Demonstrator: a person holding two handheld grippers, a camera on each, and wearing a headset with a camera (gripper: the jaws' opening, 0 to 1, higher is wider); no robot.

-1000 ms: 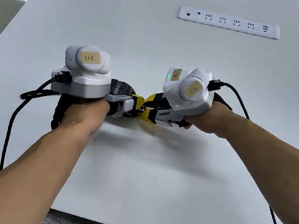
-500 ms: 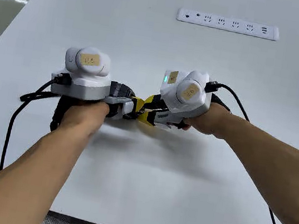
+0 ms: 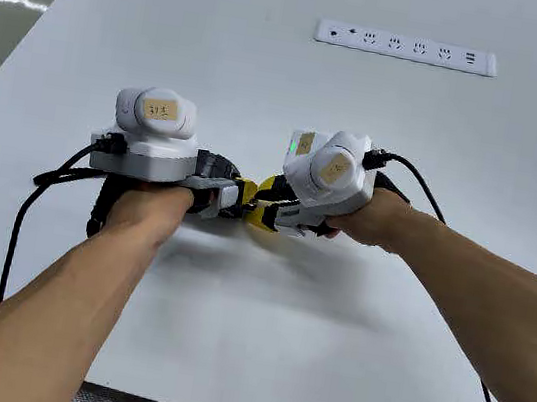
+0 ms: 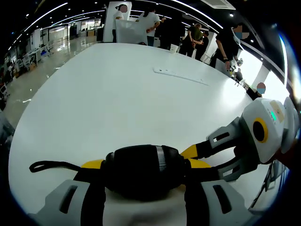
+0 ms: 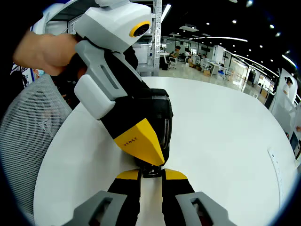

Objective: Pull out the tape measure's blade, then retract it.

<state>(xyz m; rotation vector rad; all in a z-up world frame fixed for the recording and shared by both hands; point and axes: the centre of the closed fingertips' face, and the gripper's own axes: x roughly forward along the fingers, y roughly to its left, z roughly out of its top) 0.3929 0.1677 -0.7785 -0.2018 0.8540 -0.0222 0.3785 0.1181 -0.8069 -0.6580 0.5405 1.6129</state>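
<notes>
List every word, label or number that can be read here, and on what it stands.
"KENS" plus one unclear letter: yellow face of the tape measure.
Tan stickers on the left gripper and right gripper: handwriting too blurred to read.
Power strip: markings too small to read.

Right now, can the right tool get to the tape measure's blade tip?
Probably yes: the right tool looks closed on the blade tip at the tape measure's mouth; the left tool holds the case.
</notes>
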